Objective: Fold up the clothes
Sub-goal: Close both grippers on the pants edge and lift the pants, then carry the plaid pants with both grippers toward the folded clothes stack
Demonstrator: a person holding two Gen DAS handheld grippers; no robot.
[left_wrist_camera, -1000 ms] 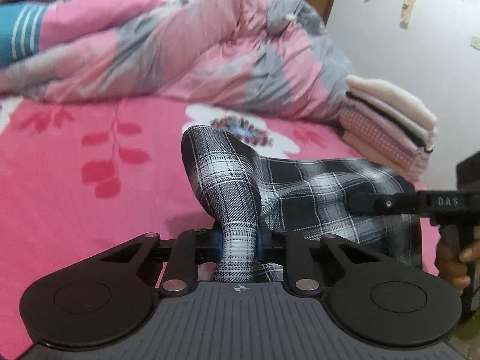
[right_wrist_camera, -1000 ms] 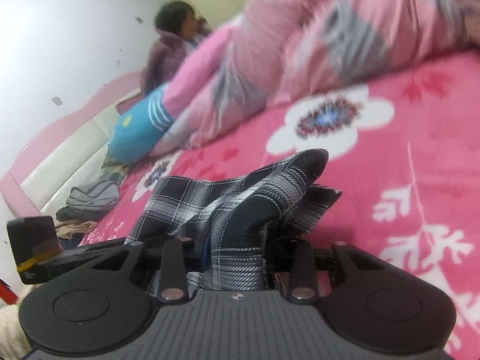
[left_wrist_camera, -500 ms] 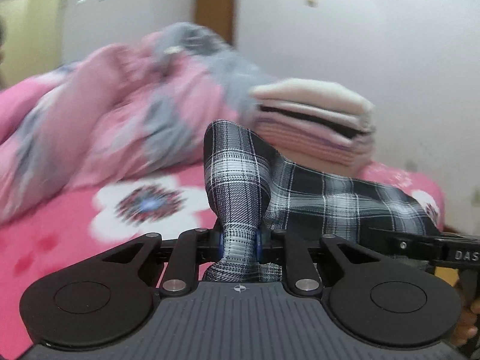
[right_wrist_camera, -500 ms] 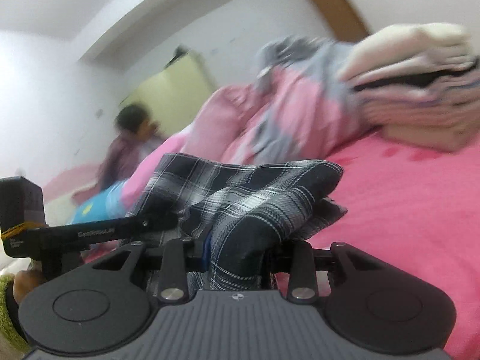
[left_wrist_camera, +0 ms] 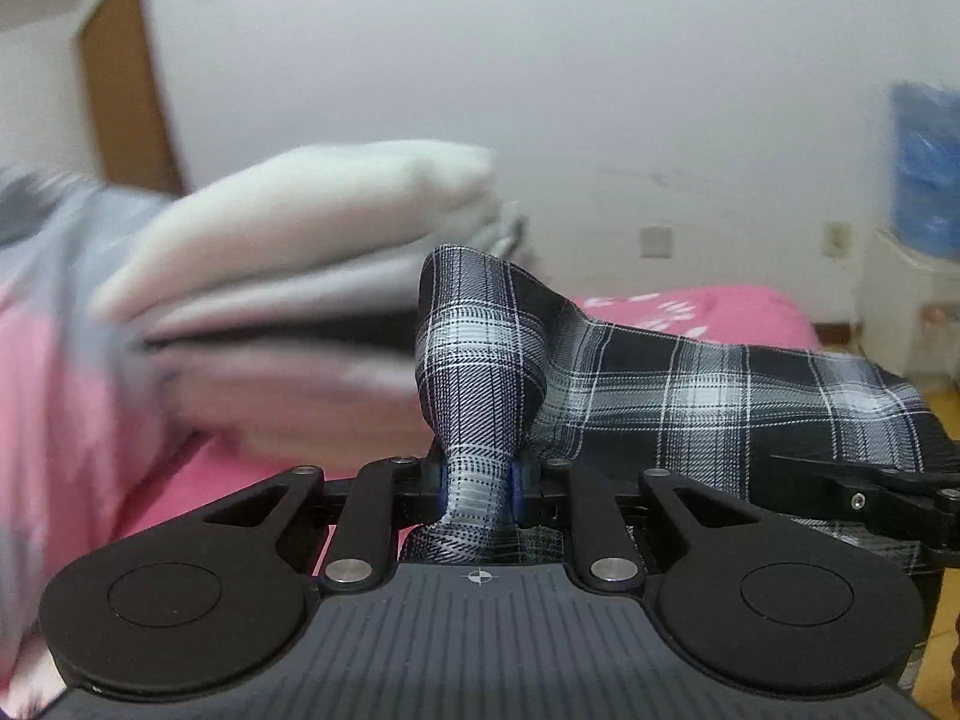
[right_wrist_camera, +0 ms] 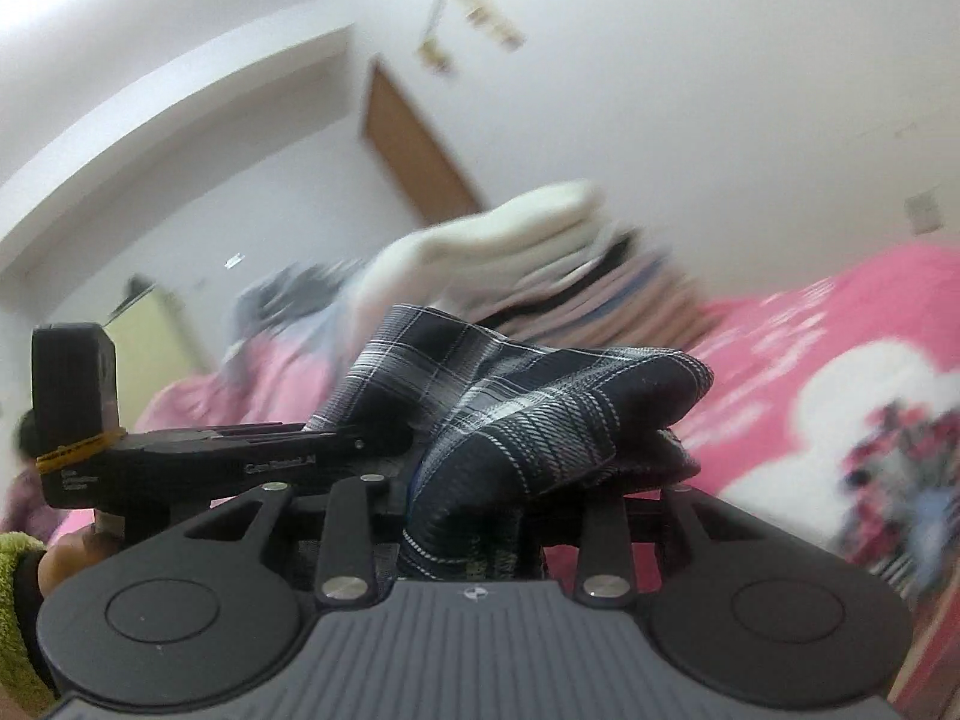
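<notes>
A black-and-white plaid garment [left_wrist_camera: 690, 384] hangs lifted above the pink bed, stretched between both grippers. My left gripper [left_wrist_camera: 478, 483] is shut on one bunched corner of it, which rises in a fold between the blue pads. My right gripper [right_wrist_camera: 474, 516] is shut on another bunched part of the plaid garment [right_wrist_camera: 540, 408]; its fingertips are hidden by the cloth. The right gripper's arm shows at the right edge of the left wrist view, and the left gripper's body [right_wrist_camera: 180, 462] shows at the left of the right wrist view.
A stack of folded clothes [left_wrist_camera: 288, 300], cream on top, sits on the pink floral bedsheet [right_wrist_camera: 840, 372] close ahead. A pink and grey quilt [right_wrist_camera: 270, 324] lies behind it. White wall and a brown door [left_wrist_camera: 126, 90] stand beyond. A hand in a green sleeve [right_wrist_camera: 24, 588] holds the left gripper.
Both grippers have swung right with the plaid garment, from over the open bed toward the stack of folded clothes, which now looms close. Both grips stay shut.
</notes>
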